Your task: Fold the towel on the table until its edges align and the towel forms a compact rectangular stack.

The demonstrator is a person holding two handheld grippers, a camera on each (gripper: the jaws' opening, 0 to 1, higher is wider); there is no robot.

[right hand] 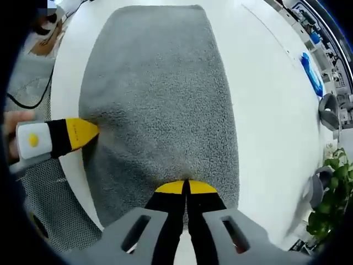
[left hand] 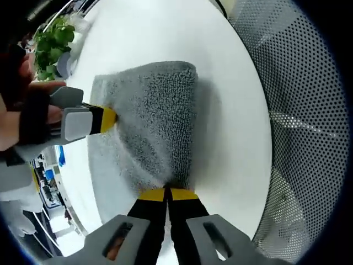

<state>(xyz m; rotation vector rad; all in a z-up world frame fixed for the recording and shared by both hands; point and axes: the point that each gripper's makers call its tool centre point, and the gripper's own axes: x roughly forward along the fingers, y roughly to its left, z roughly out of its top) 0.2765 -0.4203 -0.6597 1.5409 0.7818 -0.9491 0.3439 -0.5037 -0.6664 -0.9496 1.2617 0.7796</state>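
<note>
The grey towel (right hand: 160, 105) lies on the white counter (right hand: 270, 110), one part lifted into a fold in the left gripper view. The left claw (left hand: 167, 194) is clamped on its edge at 6 o'clock there, with the right claw (left hand: 107, 119) pinching at 9 o'clock. A green plant (left hand: 52, 44) stands at 10 o'clock.

Rough terry towel (right hand: 160, 94), smooth table (right hand: 270, 110)

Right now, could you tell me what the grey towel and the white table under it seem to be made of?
The grey looped-pile towel looks like soft terry cloth, probably cotton: its surface is nubby and matte, and it bends in soft folds. The smooth white table looks hard and lightly glossy, perhaps laminate or painted board; the pictures leave that open.
</note>
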